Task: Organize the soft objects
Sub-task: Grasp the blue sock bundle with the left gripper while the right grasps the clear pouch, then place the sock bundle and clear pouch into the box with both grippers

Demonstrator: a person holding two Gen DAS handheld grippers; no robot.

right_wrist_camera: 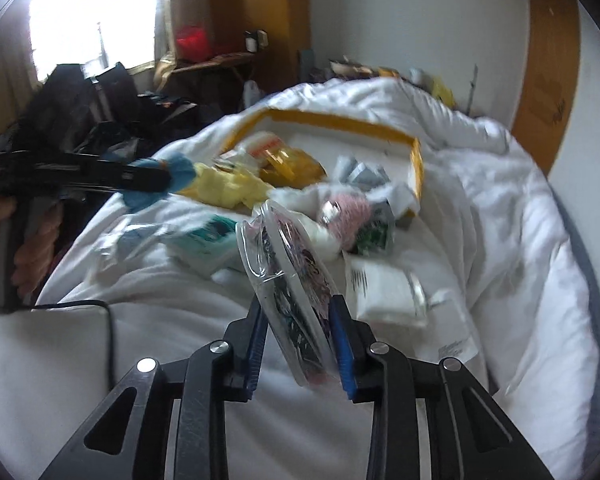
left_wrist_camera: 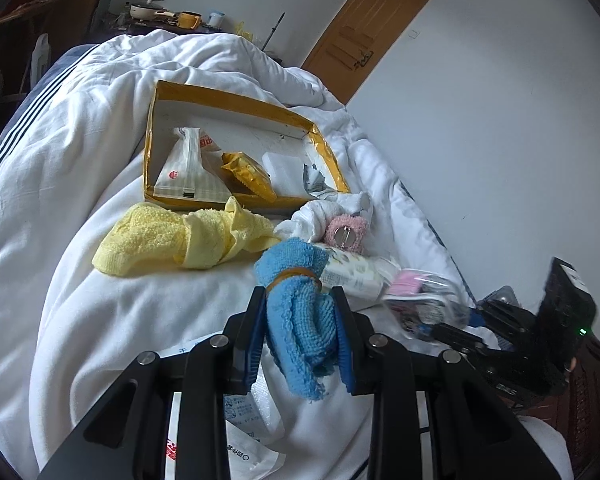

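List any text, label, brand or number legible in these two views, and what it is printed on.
No text can be read in full.
White tissue pack in the yellow box: red logo and red characters, too small to read.
Paper slip under the left gripper: printed lines, one circled mark, not legible.
Floral pack: fine print, unreadable.
White packet in the right wrist view: barcode, blurred.
Clear packet in the right gripper: pictures only.

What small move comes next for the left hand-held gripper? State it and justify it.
Probably carry the blue towel roll forward over the yellow-edged box and let go. The left hand-held gripper is already clamped on the roll, and the box beyond the yellow towel has bare floor between its packets.
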